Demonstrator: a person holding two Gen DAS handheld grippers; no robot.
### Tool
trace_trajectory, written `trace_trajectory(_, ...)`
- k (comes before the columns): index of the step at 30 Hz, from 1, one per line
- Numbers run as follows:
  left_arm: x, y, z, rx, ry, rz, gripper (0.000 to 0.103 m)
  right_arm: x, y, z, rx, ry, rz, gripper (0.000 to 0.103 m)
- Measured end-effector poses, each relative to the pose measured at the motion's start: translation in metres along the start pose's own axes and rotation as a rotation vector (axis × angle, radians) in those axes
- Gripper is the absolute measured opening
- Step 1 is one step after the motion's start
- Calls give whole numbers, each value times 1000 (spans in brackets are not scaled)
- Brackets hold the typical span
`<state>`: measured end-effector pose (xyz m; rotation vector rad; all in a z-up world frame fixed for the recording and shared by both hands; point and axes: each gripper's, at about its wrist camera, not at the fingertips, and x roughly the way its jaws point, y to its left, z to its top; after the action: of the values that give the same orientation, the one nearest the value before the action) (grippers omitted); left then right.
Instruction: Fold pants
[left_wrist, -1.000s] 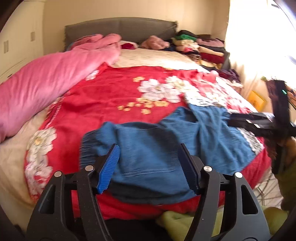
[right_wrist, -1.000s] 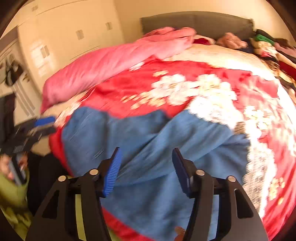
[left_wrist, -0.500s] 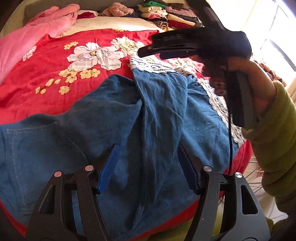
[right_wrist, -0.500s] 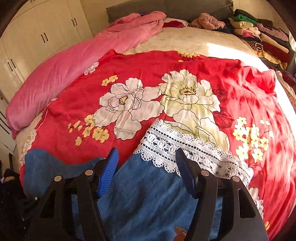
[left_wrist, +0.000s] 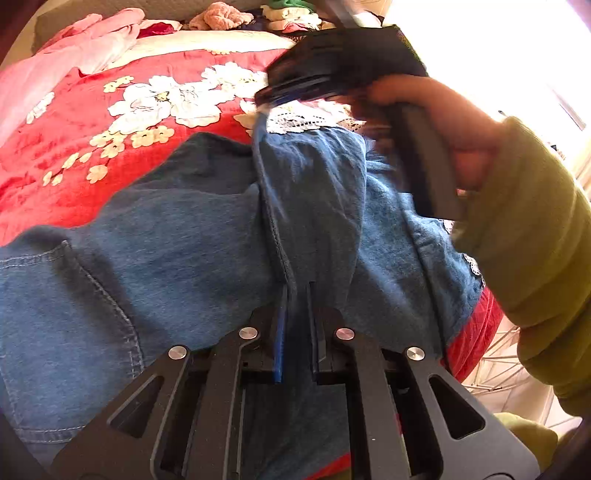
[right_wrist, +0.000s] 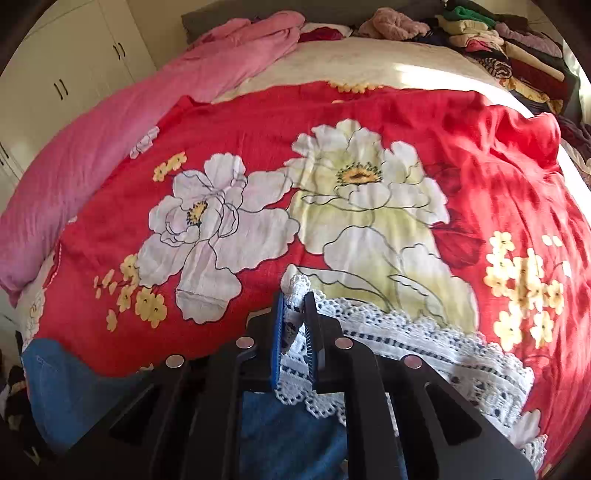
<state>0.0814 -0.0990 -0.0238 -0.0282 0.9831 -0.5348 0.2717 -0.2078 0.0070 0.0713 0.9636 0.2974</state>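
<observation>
I have the left tool (left_wrist: 295, 325) clenched on the pants (left_wrist: 192, 236) seam; the right tool (right_wrist: 293, 332) pinches, seemingly, their lace hem (right_wrist: 406, 339) on the bed (right_wrist: 369, 110).

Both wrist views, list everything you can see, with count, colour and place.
pants: one, blue denim, white lace hem, spread on the near bed edge
quilt: one, red with white flowers, under the pants
blanket: one, pink, bunched along the left side
clothes pile: several, mixed colours, far right corner
wardrobe: cream doors, far left
sleeve: olive green, right arm
left hand-held gripper: black, blue pads, shut on a denim fold
right hand-held gripper: black, blue pads, shut on the hem
</observation>
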Motion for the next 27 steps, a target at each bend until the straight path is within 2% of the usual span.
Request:
trace_trajectory(2, -1, 1, 0, 2, -5, 4, 9, -26, -11, -7, 18, -37, 4, 10)
trace_trajectory(5, -5, -2, -1, 14, -22, 28, 24, -70, -30, -21, 52, -96, 9, 10)
trace_trajectory(8, -8, -5, 0, 32, -40, 62, 26, -111, -50, -40, 79, -145, -7, 10)
trace_trajectory(9, -7, -3, 1, 36, -41, 68, 24, -127, -58, -50, 93, -158, -11, 10)
trace_trajectory(10, -8, -5, 0, 50, -45, 82, 16, -134, -63, -55, 100, -163, -12, 10)
trace_trajectory(11, -10, -6, -1, 64, -48, 91, 0, -145, -69, -65, 110, -166, -12, 10)
trace_trajectory(17, -36, -21, -7, 151, -82, 88, 0, -186, -82, -128, 131, -125, -5, 10)
trace_trajectory(21, -50, -30, -18, 180, -80, 68, 0, -196, -82, -167, 150, -80, -3, 10)
trace_trajectory(27, -38, -49, -44, 234, 16, 43, 0, -193, -94, -209, 206, -18, -11, 10)
